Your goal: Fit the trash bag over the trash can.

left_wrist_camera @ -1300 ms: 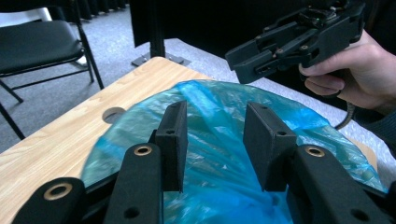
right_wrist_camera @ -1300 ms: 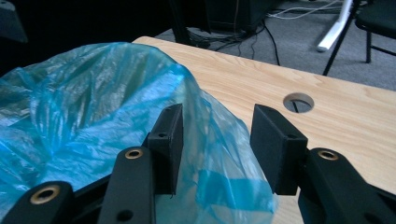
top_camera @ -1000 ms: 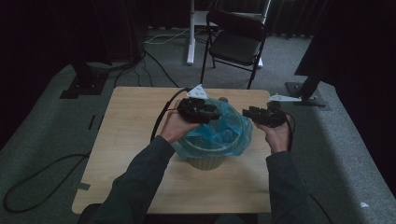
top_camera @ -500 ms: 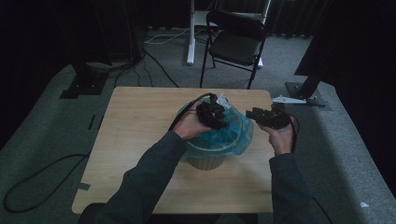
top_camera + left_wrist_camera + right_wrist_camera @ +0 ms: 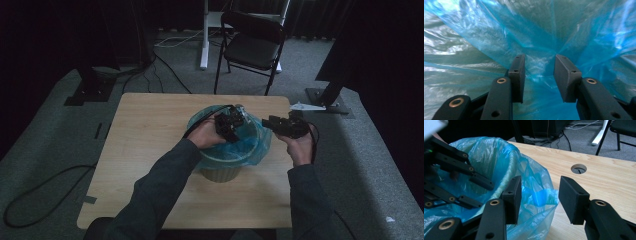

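Note:
A pale bin (image 5: 220,172) lined with a blue plastic bag (image 5: 250,145) stands on the wooden table (image 5: 145,150). My left gripper (image 5: 235,120) reaches over the bin's mouth and points down into it. Its jaws (image 5: 537,60) stand open, with the bag's crinkled film (image 5: 486,37) close ahead of and between them, not pinched. My right gripper (image 5: 272,122) hovers just outside the bin's right rim. It is open (image 5: 541,182), and the folded-over edge of the bag (image 5: 534,192) lies right in front of its jaws. The left gripper's fingers (image 5: 481,181) show inside the bag in the right gripper view.
A round cable hole (image 5: 578,168) is cut in the table top (image 5: 599,177) beyond the bin. A black folding chair (image 5: 252,45) and a white stand leg (image 5: 204,35) are on the floor behind the table. Cables (image 5: 35,200) trail on the carpet at left.
My left gripper has moved right from the bin's near-left rim to over its mouth and tipped into the bag. The right gripper has stayed beside the right rim.

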`<action>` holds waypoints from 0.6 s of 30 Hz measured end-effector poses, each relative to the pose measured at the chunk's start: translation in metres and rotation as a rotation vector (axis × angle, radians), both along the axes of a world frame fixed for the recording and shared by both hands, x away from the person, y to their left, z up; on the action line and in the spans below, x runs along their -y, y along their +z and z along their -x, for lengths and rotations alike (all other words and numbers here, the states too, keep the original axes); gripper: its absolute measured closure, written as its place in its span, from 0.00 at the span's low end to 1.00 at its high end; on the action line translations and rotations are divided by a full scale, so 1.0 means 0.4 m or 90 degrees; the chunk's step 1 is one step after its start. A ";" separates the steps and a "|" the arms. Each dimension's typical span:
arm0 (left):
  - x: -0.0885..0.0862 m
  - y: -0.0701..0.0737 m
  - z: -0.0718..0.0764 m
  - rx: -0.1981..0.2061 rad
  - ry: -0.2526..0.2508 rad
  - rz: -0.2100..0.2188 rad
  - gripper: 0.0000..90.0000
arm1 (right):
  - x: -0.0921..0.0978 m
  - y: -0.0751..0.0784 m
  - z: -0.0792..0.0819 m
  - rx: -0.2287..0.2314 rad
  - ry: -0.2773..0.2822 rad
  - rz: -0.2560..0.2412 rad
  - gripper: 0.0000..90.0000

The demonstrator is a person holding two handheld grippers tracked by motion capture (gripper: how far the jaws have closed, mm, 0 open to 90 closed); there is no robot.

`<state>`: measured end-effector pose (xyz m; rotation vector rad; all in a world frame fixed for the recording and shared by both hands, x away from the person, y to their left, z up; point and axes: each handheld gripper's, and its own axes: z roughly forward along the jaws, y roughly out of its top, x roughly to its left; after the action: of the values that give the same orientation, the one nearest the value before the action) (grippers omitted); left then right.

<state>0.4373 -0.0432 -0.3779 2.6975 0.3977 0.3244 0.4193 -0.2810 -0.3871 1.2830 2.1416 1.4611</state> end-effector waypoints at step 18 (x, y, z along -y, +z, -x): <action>-0.029 0.029 -0.014 0.010 0.030 0.054 0.65 | 0.007 -0.001 0.003 0.003 0.002 0.002 0.58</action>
<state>0.4430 -0.0315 -0.3665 2.6042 0.4612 0.3337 0.4180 -0.2839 -0.3875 1.2748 2.1420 1.4607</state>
